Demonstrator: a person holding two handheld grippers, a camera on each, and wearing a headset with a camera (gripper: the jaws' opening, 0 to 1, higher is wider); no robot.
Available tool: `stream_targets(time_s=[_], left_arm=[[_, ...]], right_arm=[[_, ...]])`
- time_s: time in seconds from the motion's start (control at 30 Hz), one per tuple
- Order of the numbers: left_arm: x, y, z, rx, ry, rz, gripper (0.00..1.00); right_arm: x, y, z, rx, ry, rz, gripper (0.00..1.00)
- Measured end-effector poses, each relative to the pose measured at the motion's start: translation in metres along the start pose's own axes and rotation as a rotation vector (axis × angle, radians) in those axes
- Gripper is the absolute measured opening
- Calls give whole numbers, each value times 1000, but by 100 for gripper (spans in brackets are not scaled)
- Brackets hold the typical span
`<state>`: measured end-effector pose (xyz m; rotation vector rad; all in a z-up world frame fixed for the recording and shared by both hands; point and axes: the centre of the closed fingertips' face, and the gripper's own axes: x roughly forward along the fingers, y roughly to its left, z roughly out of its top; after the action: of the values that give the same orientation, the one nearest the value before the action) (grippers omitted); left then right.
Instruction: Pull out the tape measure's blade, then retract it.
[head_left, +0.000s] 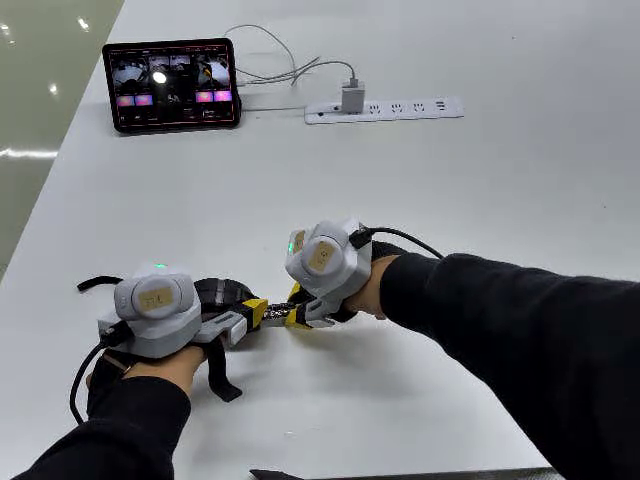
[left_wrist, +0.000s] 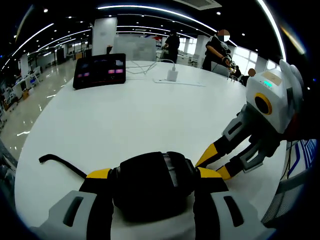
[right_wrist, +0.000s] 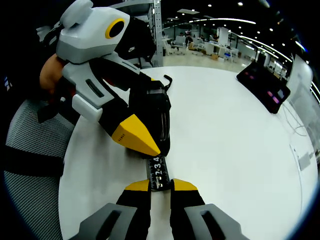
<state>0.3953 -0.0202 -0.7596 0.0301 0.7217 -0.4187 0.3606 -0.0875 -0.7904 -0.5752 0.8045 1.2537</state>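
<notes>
Black tape measure (head_left: 222, 293) clamped in the left gripper (head_left: 245, 315), with a short run of blade (head_left: 278, 315) pinched by the right gripper (head_left: 295, 318).

In the head view the tape measure lies on the white table (head_left: 500, 200) at about 7 o'clock, and its blade points toward 3 o'clock. In the left gripper view, the case fills the gap between the 2 yellow-tipped jaws, which press on its sides. In the right gripper view the blade shows the numerals 2, 3 and 4, and it leaves the case at 12 o'clock. The 2 jaws are closed on its end at 6 o'clock. A black strap (head_left: 218, 375) trails from the case toward 6 o'clock. A lit tablet (head_left: 172, 84) stands at 11 o'clock. At 12 to 1 o'clock lies a power strip (head_left: 385, 108) with a charger (head_left: 353, 97) plugged in.
</notes>
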Motion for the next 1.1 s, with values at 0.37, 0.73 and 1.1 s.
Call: stream_targets(time_s=[0.37, 0.73, 1.1], left_arm=[[0, 0, 1, -3, -10, -4, 60], [-3, -2, 2, -32, -18, -15, 59], [-6, -3, 1, -32, -44, -16, 59]], right_arm=[[3, 0, 3, 8, -11, -10, 10], [6, 0, 8, 16, -32, -9, 10], [7, 1, 9, 1, -32, 3, 10]])
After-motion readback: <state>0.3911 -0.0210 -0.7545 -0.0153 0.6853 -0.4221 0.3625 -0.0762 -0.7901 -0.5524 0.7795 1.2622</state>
